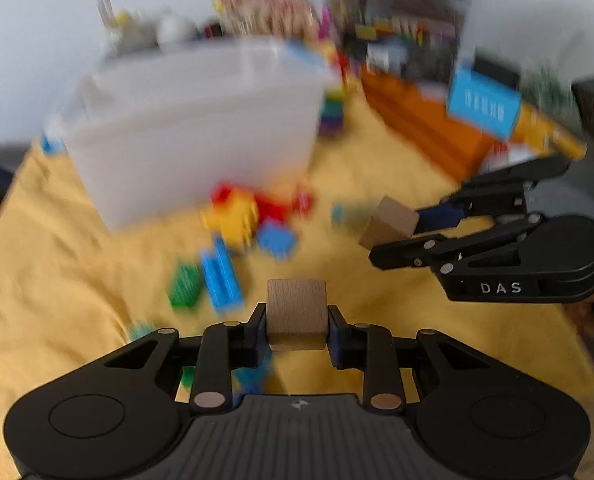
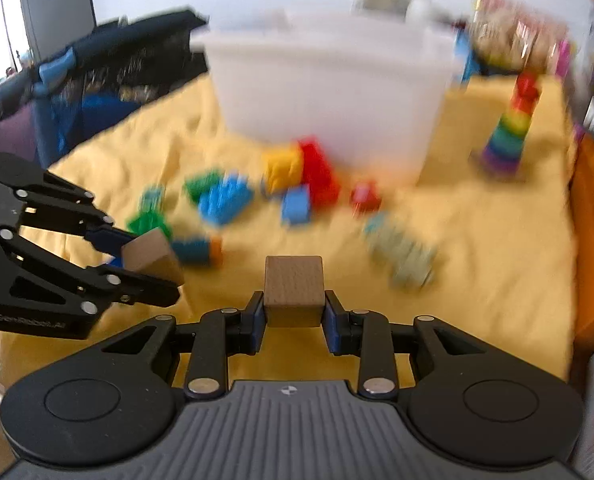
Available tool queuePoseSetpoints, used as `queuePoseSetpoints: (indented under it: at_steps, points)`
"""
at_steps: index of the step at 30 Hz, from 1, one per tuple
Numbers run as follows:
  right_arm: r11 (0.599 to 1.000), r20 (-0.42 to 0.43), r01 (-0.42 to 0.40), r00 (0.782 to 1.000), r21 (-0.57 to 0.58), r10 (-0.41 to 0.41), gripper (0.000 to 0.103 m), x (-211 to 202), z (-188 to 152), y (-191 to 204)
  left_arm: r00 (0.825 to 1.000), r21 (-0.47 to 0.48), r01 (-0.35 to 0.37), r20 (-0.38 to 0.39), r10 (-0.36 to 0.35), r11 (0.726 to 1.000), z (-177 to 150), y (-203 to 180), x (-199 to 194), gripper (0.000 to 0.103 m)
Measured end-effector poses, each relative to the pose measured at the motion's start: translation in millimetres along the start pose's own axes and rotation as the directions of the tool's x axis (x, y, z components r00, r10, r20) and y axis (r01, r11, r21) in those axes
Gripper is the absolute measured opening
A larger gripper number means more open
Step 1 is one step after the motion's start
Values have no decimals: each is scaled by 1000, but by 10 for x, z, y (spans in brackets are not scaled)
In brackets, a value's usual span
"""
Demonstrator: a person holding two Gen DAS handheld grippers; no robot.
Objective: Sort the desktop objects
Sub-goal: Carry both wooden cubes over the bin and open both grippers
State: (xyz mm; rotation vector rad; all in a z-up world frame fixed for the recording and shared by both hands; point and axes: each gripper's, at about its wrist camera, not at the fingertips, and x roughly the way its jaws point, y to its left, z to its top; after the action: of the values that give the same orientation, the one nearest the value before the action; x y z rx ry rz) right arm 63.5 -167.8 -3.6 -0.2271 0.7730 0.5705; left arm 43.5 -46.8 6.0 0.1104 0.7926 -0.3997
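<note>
Now | left gripper (image 1: 297,320) jaws clamp wooden cube (image 1: 296,314) | right gripper (image 2: 293,306) jaws clamp second cube (image 2: 293,291)

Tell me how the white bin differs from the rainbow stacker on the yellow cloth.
The white bin is a wide, boxy, translucent tub; the rainbow stacker is a narrow cone that tapers to a red top. The bin is one pale colour, the stacker banded from purple up to red. Loose bricks lie right in front of the bin, while the stacker has bare cloth around it. Both stand upright on the cloth.
</note>
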Motion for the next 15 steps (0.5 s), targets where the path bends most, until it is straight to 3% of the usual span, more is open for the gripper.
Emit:
queuePoseSetpoints:
  at_steps: [7,11,15]
  points:
    - [999,203,4,979,35,-11,33,-383,691,-208,978,-10,-102,181,102,995,700,294,-394,32]
    - [999,259,12,965,51,-25,33,-412,1091,-335,944,-21,-210,257,208,978,1059,529,-363,32]
    - [997,269,21,962,77,-41,33,-349,1446,-417,934,-55,-234,264,240,971,1353,789,-194,32]
